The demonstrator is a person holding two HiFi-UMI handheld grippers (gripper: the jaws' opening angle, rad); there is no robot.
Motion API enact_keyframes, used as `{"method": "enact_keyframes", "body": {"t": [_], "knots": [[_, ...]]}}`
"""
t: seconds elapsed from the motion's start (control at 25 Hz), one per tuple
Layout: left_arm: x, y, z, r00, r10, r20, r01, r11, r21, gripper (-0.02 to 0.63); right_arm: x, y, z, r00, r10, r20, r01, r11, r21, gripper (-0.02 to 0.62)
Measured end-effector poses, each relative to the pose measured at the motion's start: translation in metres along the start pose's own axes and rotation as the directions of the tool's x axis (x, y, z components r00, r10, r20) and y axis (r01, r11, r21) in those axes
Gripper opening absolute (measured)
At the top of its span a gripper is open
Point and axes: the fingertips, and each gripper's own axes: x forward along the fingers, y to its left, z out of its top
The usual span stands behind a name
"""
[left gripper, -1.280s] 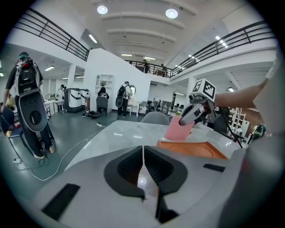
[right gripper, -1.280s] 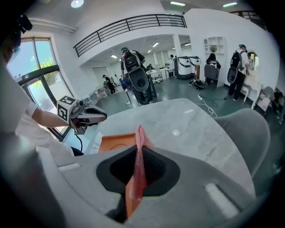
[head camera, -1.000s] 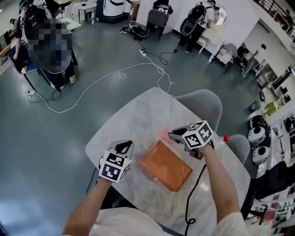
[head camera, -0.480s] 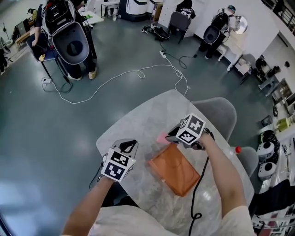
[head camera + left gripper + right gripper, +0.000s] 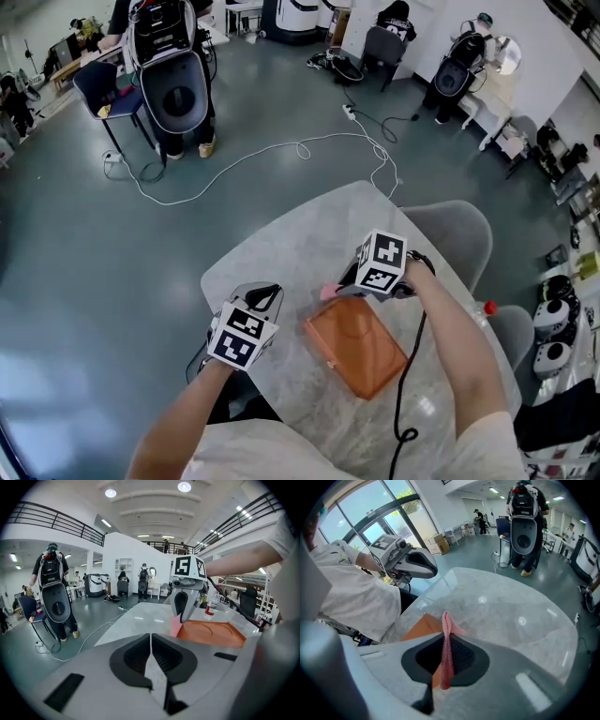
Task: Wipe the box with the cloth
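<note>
- The flat orange box (image 5: 356, 349) lies on the pale marbled table (image 5: 281, 244).
- A thin pink cloth (image 5: 328, 292), pinched in the right hand-held gripper (image 5: 446, 646), hangs at its far corner.
- The left hand-held gripper (image 5: 151, 651) waits beside, jaws together, holding nothing.
- Wiping looks barely begun; most of the top is left.

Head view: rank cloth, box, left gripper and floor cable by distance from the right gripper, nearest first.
1. cloth, clamped in the right gripper.
2. box, just below it.
3. left gripper, across the box, left side.
4. white cable, far off, top of view.

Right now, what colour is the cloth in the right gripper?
The cloth is pink, seen best in the right gripper view.
</note>
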Motion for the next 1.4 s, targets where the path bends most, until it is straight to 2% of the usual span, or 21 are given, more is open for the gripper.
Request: {"method": "enact_keyframes", "body": {"t": [0.28, 0.64, 1.04, 1.4], "knots": [[-0.001, -0.009, -0.005, 1.000, 0.012, 0.000, -0.012, 1.000, -0.015, 0.015, 0.004, 0.008, 0.004, 0.999, 0.030, -0.020, -0.031, 0.999, -0.043, 0.017], [-0.020, 0.006, -0.020, 1.000, 0.030, 0.000, -0.030, 0.999, -0.037, 0.017, 0.020, 0.024, 0.020, 0.995, 0.075, -0.062, -0.079, 0.995, -0.054, 0.017], [-0.046, 0.027, -0.037, 1.000, 0.006, -0.003, -0.007, 0.999, -0.042, 0.015, 0.039, 0.047, 0.042, 0.992, 0.104, -0.072, -0.104, 0.995, 0.002, 0.017], [-0.061, 0.039, -0.032, 0.998, -0.045, 0.033, 0.046, 0.999, -0.029, 0.017, 0.045, 0.067, 0.062, 0.993, 0.103, -0.049, -0.099, 0.993, 0.069, 0.017]]}}
